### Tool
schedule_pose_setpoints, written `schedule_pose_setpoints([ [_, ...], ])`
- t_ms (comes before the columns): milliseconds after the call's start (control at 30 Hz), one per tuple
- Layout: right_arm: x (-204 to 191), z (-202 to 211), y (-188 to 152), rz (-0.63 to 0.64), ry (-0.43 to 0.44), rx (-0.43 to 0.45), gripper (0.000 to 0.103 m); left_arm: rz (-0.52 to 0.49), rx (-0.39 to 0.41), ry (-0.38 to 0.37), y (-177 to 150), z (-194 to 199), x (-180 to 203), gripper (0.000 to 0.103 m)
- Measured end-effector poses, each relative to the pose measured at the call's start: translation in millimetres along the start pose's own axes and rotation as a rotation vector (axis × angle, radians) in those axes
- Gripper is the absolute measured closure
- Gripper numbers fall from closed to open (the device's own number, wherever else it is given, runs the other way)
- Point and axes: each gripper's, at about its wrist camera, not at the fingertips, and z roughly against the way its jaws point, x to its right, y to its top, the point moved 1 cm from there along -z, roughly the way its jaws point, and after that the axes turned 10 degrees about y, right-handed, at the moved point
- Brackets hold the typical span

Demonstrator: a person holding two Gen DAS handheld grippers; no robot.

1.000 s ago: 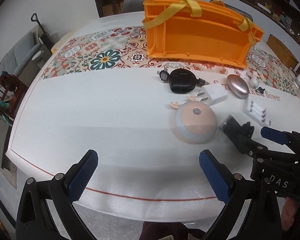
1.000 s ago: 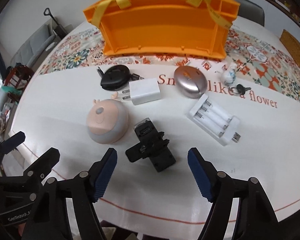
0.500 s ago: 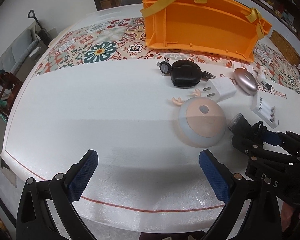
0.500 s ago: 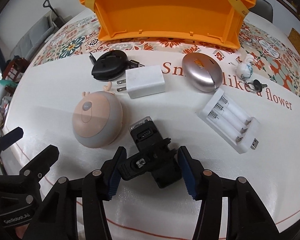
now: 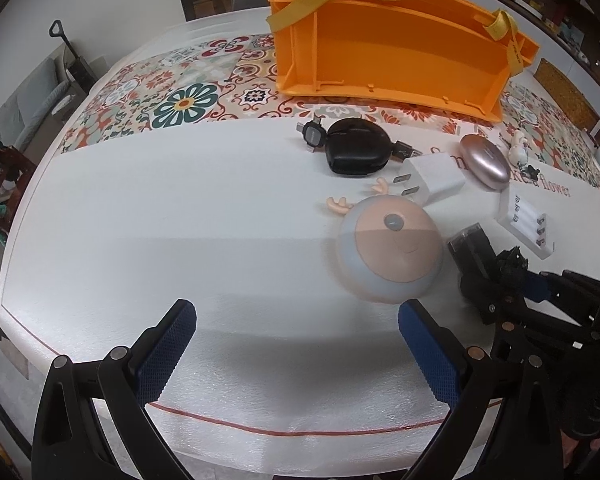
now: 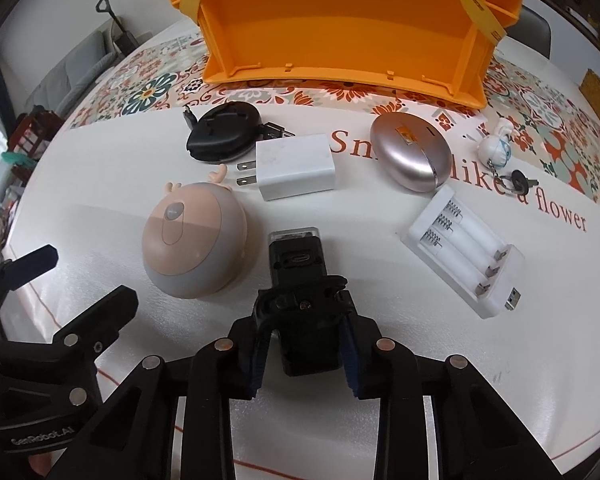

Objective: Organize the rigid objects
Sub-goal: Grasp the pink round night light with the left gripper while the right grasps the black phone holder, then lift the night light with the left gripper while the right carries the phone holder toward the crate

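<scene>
The right gripper point(image 6: 304, 354) squeezes the black clip point(image 6: 300, 280) low in the middle, and the left gripper point(image 5: 296, 356) stays wide open.

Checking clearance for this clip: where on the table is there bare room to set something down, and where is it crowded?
Free: the white cloth left of the round deer-face gadget, between the floral band and the left tongs; also the orange tote, its main bay bare. Crowded: the cluster from the black cable reel past the white charger to the battery holder.

White table point(image 5: 148, 240) holds orange tote point(image 6: 340, 36), charger point(image 6: 296, 166), battery holder point(image 6: 464, 256).
</scene>
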Motion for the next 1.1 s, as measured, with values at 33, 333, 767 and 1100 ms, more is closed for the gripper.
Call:
schedule_pose_setpoints([
  [33,1,1,-2,-0.005,0.001,0.002,0.072,-0.002,0.006,-0.002,0,1,1,0.000],
  [333,14,28,-12,-0.074,0.022,0.052,0.072,-0.025,0.042,-0.038,9,4,15,0.000],
  [767,36,40,-19,-0.131,0.004,0.086,0.072,-0.068,0.056,-0.070,23,-18,50,0.000],
  [1100,38,38,-16,-0.137,-0.001,0.099,0.072,-0.047,0.034,-0.079,25,-38,59,0.010],
])
